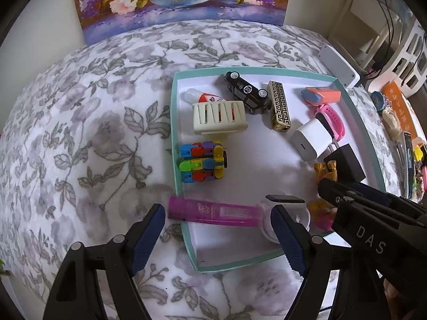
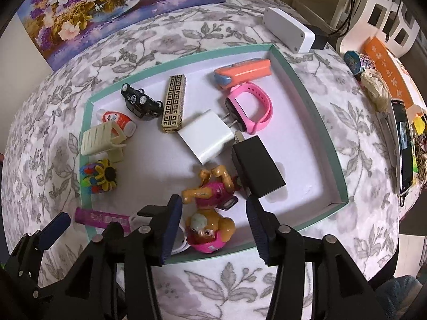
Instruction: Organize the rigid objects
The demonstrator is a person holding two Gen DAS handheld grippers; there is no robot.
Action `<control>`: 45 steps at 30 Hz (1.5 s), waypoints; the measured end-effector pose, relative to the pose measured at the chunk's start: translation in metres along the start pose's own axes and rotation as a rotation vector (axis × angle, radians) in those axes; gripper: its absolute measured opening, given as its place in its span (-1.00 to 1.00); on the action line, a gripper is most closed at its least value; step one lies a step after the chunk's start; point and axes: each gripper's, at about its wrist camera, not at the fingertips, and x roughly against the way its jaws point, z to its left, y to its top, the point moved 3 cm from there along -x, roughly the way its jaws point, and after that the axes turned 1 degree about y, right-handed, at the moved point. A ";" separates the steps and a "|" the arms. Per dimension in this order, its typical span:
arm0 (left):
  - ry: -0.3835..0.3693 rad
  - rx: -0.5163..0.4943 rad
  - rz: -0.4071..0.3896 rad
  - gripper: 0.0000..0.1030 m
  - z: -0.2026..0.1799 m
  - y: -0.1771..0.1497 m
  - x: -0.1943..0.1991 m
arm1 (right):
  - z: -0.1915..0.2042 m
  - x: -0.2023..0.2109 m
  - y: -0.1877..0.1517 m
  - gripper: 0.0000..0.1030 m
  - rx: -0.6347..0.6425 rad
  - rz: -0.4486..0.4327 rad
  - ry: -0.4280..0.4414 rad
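While most pieces already lie inside the teal tray (image 1: pixel 174 122), we judge sorting nearly done: only the purple tube (image 1: pixel 213 211) straddles its seven-o'clock rim, between our spread left gripper (image 1: pixel 217 222); right gripper (image 2: pixel 213 221) gapes empty.

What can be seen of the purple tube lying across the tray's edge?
The purple tube is a translucent magenta plastic stick with a darker ribbed cap at its left end and a worn pale label. It lies flat on its side across the teal tray's left wall, cap end out over the floral cloth and the rest inside. Its inner end meets a white round item. The open left gripper hovers around it, not touching.
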 end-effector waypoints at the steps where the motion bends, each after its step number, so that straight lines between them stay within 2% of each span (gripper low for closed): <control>1: 0.000 -0.001 -0.003 0.65 0.000 0.000 0.001 | 0.001 0.001 0.000 0.01 0.002 -0.005 0.001; 6: -0.002 -0.005 -0.021 0.68 0.000 0.000 0.006 | 0.002 0.005 0.001 0.02 0.003 -0.019 0.004; 8: -0.001 -0.003 -0.026 0.81 0.001 0.000 0.007 | 0.002 0.005 0.002 0.03 0.002 -0.023 0.005; 9: 0.001 -0.001 -0.030 1.00 0.002 0.000 0.007 | 0.003 0.006 0.002 0.04 0.003 -0.025 0.004; 21: 0.007 0.056 -0.035 1.00 0.017 0.001 0.008 | 0.001 0.007 0.002 0.05 -0.011 -0.033 0.003; 24: 0.015 0.108 -0.013 1.00 0.031 0.000 0.006 | 0.002 0.007 0.001 0.04 -0.011 -0.033 0.002; 29: 0.019 0.251 0.020 1.00 0.067 -0.003 0.002 | 0.004 0.009 -0.001 0.04 -0.003 -0.037 -0.001; 33: 0.074 0.334 0.014 1.00 0.094 -0.008 0.005 | 0.013 0.011 -0.006 0.04 0.031 -0.039 -0.013; 38: 0.139 0.385 0.002 1.00 0.118 -0.014 0.012 | 0.026 0.017 -0.014 0.04 0.066 -0.057 0.003; 45: 0.159 0.394 -0.039 1.00 0.130 -0.025 0.033 | 0.047 0.027 -0.029 0.04 0.133 -0.096 0.029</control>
